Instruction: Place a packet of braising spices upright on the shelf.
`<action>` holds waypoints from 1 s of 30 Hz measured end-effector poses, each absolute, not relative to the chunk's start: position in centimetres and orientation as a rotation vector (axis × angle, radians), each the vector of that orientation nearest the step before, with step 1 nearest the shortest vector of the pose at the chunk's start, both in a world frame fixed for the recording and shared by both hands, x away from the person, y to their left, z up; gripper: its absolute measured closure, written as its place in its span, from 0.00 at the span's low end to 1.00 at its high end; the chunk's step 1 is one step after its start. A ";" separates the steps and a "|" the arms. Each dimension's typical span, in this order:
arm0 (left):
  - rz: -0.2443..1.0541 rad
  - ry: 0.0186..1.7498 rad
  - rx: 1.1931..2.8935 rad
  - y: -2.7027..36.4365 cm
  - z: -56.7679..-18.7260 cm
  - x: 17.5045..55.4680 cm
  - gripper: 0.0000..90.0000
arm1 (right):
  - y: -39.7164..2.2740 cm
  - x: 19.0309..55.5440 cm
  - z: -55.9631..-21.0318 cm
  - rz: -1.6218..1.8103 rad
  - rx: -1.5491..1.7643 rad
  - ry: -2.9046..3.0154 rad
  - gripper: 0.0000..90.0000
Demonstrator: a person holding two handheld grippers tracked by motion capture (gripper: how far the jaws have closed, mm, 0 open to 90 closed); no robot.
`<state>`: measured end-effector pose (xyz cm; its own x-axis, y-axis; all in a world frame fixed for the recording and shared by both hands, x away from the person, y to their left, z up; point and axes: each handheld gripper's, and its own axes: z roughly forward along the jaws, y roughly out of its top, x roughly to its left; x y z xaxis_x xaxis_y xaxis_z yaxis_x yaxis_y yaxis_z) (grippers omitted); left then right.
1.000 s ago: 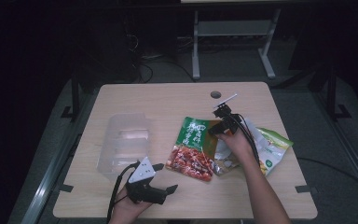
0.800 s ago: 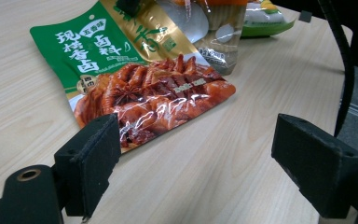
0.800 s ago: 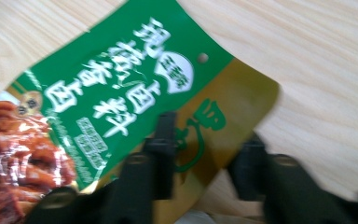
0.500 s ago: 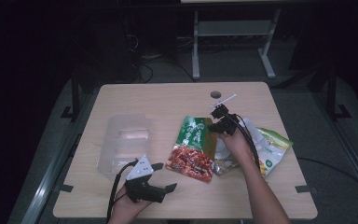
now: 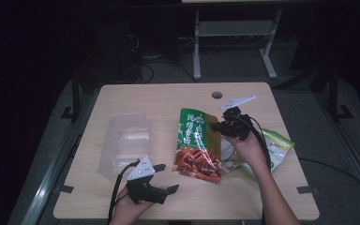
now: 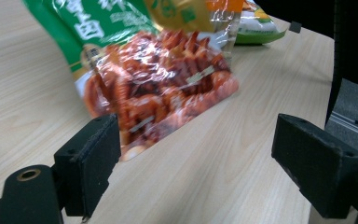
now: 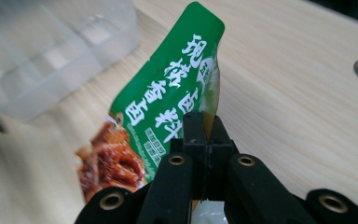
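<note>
My left claw (image 5: 165, 179) sits at the near edge of the table (image 5: 168, 101), jaws spread wide with nothing between them. I judge I'm keeping it parked there, just short of the green and red snack bag (image 5: 198, 147), so it can steady or take the bag's bottom once the other end comes up. In the left gripper view the bag's (image 6: 158, 93) red lower half lies just beyond the jaws, partly off the wood. To the left of the bag stands the clear plastic box (image 5: 124, 143), open side up, near enough to be the likely place for the bag. My right claw (image 5: 222, 125) has just been closing and is now clamped on the bag's right edge near its green top; the right gripper view shows the film pinched flat between the jaws and the green end (image 7: 177, 88) standing up off the table. Right of the bag, behind my right hand, lies a pale green packet (image 5: 276, 145), untouched.
</note>
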<state>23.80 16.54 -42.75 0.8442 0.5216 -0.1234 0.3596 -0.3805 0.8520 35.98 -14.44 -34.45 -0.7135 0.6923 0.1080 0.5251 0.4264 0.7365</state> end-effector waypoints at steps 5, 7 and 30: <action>0.190 0.650 1.997 16.2 -42.9 23.7 0.17 | -15.4 32.2 -33.0 1.250 0.952 2.417 0.99; 0.185 0.643 2.003 16.0 -43.0 23.6 0.17 | -15.8 31.0 -32.7 1.277 0.904 2.401 0.99; 0.085 0.764 1.998 11.2 -42.6 28.2 0.17 | -19.2 28.2 -32.7 1.373 0.801 2.423 0.99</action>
<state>28.21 11.22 -42.62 0.8013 0.5466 -0.2433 0.4795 -0.3434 0.8076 28.20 -19.17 -32.74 -0.8199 0.5698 0.0558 0.3406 0.4071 0.8475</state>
